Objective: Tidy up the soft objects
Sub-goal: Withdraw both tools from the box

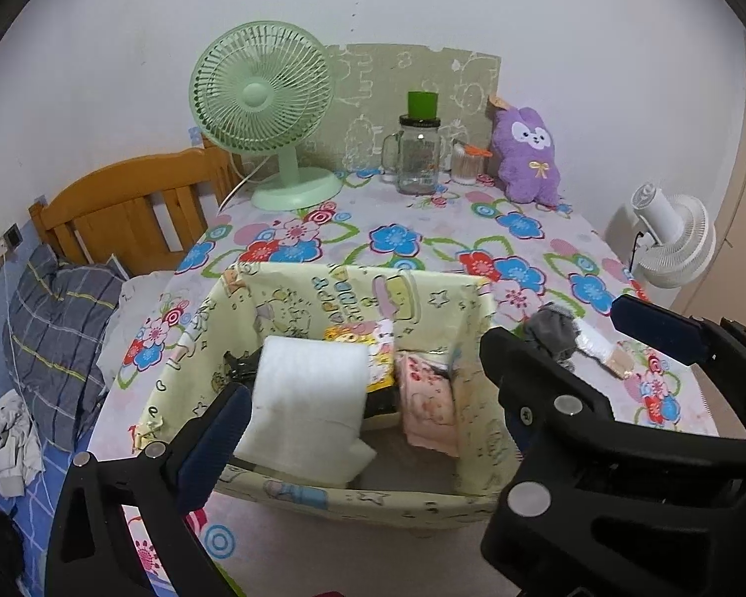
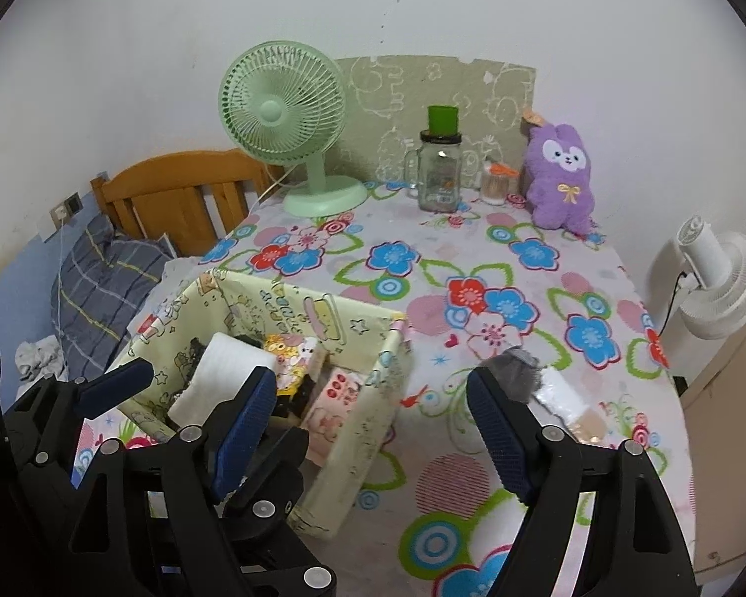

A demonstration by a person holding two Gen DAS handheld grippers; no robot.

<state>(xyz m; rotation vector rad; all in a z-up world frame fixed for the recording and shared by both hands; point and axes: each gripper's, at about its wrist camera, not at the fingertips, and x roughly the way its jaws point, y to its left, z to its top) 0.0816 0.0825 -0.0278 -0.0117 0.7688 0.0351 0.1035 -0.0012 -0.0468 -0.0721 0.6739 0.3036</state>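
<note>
A pale yellow fabric basket [image 1: 437, 308] stands on the floral table and also shows in the right wrist view [image 2: 373, 398]. It holds a white foam roll [image 1: 306, 398], a yellow packet [image 1: 368, 348] and a pink pouch [image 1: 430, 410]. A grey fuzzy item [image 2: 514, 373] in a clear wrapper lies right of the basket. A purple plush rabbit [image 2: 562, 176] sits at the back. My left gripper [image 1: 363, 428] is open over the basket, empty. My right gripper [image 2: 373, 428] is open above the table beside the basket's right wall, empty.
A green desk fan [image 2: 293, 119], a glass jar mug with a green cup on top [image 2: 440, 169] and a small toothpick jar [image 2: 495, 186] stand at the table's back. A white fan [image 2: 716, 278] stands off the right edge. A bed with a wooden headboard [image 2: 174, 194] is left.
</note>
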